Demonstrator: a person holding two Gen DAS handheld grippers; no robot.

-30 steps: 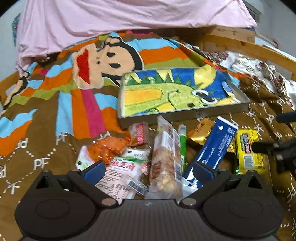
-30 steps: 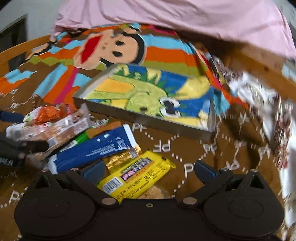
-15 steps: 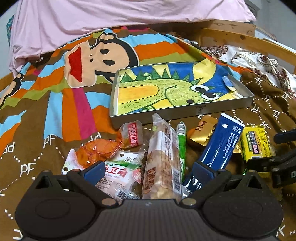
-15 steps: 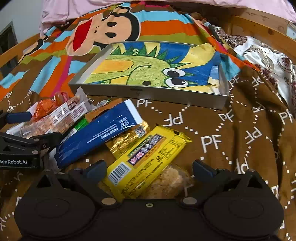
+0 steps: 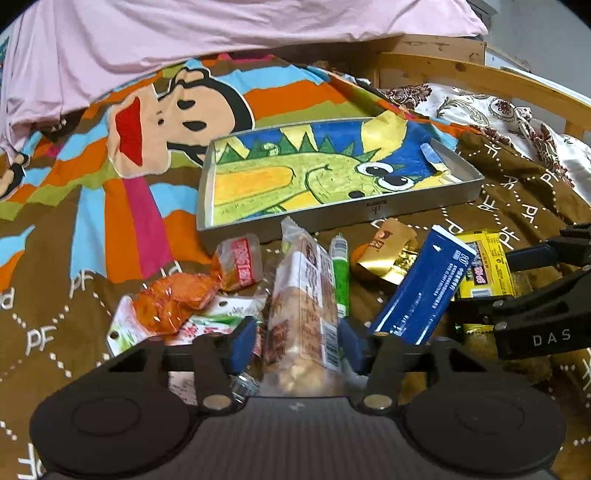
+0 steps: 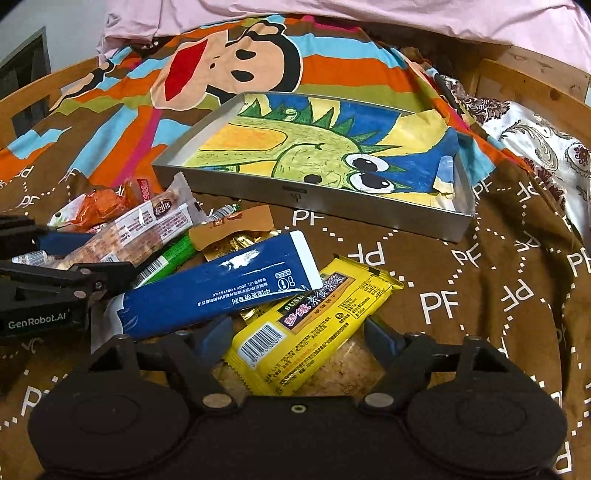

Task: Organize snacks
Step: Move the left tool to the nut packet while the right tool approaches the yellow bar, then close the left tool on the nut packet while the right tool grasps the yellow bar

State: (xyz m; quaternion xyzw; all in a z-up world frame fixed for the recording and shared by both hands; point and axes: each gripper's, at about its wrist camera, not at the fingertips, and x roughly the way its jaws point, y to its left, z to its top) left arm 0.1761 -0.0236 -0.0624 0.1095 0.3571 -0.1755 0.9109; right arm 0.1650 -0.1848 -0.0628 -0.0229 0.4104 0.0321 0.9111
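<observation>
As seen nearest in the left wrist view: left gripper [image 5: 297,343] narrow, jaws just closed in, blue pads pressed on both long sides of the clear-wrapped crunchy bar [image 5: 303,295], bar lying lengthwise away from the camera on the brown blanket [image 5: 74,258]. Just left of the bar, an orange packet [image 5: 173,299] on top of a white-and-green pouch [image 5: 207,321], and beyond those a small red-labelled packet [image 5: 242,264]. Touching the bar's right side, a thin green stick [image 5: 340,273]; further right, a gold sachet [image 5: 388,254] and a blue packet [image 6: 221,291] lying slantwise across the heap. Nearest in the right wrist view: right gripper [image 6: 301,336] fairly wide, jaws just narrowing, astride the near end of the yellow packet [image 6: 314,321]; cannot tell whether the pads touch it. Under the yellow packet, a clear pack of pale crumbly snack [image 6: 354,358]; over its far left corner, the blue packet's end. Past the whole heap, well clear of both grippers, a shallow metal tray [image 5: 332,218] lined with a crayon dinosaur drawing, no snack in it. Behind the tray, the blanket's striped part with a cartoon monkey face [image 5: 184,110], then a pink sheet [image 5: 221,33] and, to the right, a wooden bed rail [image 5: 480,74].
</observation>
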